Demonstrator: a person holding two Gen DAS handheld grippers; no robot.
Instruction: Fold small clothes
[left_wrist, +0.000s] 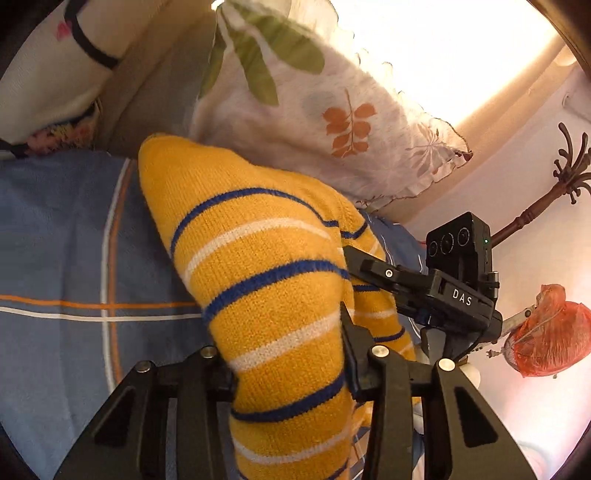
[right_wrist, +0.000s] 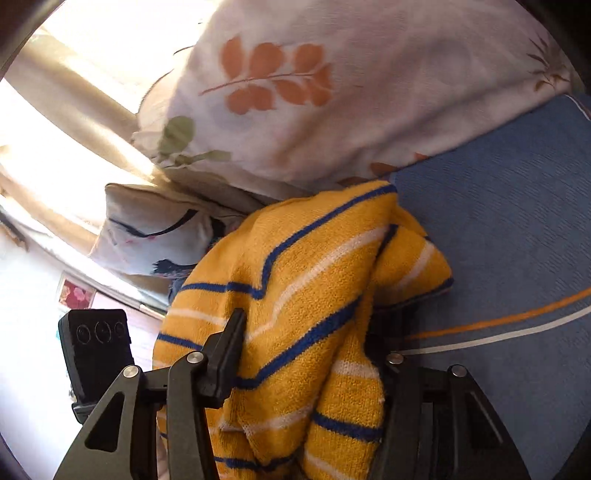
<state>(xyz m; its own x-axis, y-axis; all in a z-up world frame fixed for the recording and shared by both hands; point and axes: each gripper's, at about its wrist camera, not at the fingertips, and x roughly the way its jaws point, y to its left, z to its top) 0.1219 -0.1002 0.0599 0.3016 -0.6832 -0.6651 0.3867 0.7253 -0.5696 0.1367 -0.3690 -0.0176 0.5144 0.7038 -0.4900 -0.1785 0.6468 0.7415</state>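
A small yellow knit garment with blue and white stripes (left_wrist: 258, 258) hangs bunched between both grippers above a blue bedspread (left_wrist: 55, 240). My left gripper (left_wrist: 288, 354) is shut on one edge of it. My right gripper (right_wrist: 310, 354) is shut on another part of the same garment (right_wrist: 303, 295); its right finger is mostly hidden by the cloth. The right gripper's body (left_wrist: 454, 291) shows in the left wrist view just right of the garment, and the left gripper's body (right_wrist: 96, 347) shows in the right wrist view at lower left.
A white pillow with orange and green leaf print (left_wrist: 325, 110) lies just behind the garment, also in the right wrist view (right_wrist: 332, 92). A second floral pillow (left_wrist: 48, 74) lies far left. A coat stand (left_wrist: 535, 206) and a red mesh bag (left_wrist: 546, 332) are at right.
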